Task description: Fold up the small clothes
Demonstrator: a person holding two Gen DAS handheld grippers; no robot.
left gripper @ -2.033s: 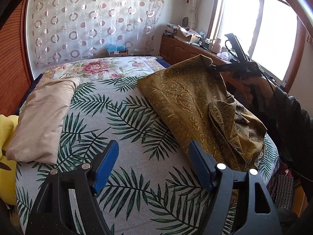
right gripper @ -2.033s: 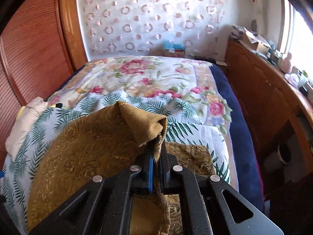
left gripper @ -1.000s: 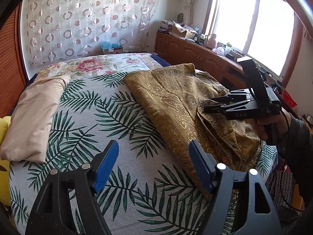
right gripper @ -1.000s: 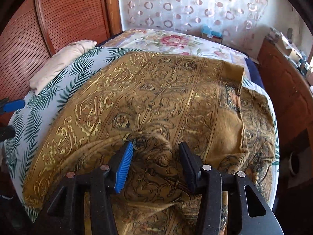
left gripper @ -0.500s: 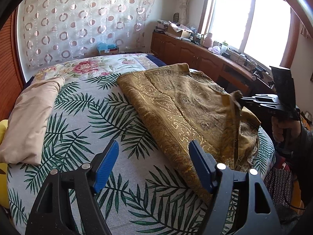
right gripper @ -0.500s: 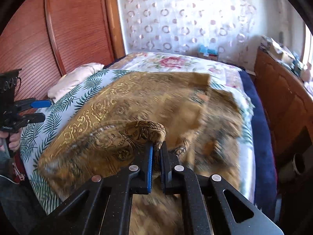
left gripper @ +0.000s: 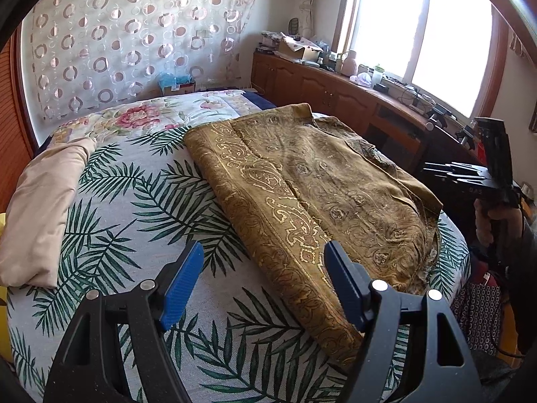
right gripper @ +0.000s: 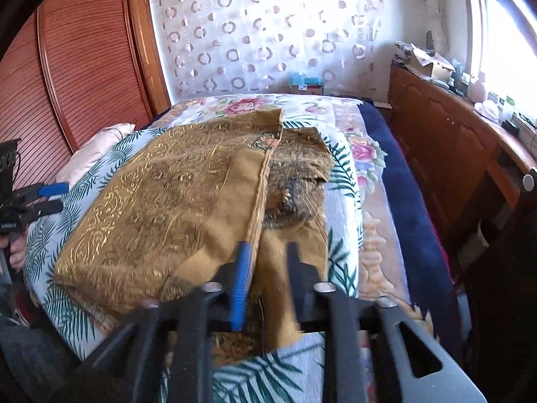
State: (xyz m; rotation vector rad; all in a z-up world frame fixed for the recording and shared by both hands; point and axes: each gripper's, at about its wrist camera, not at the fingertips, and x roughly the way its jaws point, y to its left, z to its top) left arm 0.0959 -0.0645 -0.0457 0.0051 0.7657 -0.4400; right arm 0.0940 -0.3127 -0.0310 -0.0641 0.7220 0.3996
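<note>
We see the gold patterned garment [left gripper: 312, 184] lying partly folded on the palm-print bed [left gripper: 141, 208]. Our left gripper [left gripper: 263, 282] hovers spread and empty at the garment's near edge. Our right gripper [right gripper: 265, 282], its jaws just opening, stands parted over the garment's edge, pinching nothing. A beige pillow [left gripper: 43, 201] lies apart.

My left hand-held gripper [left gripper: 263, 280] hangs with jaws wide apart, empty, above the palm-print bed [left gripper: 151, 201]. A gold patterned garment [left gripper: 312, 198] lies folded there. My right hand-held gripper [left gripper: 433, 173] sits just beyond its right edge.
</note>
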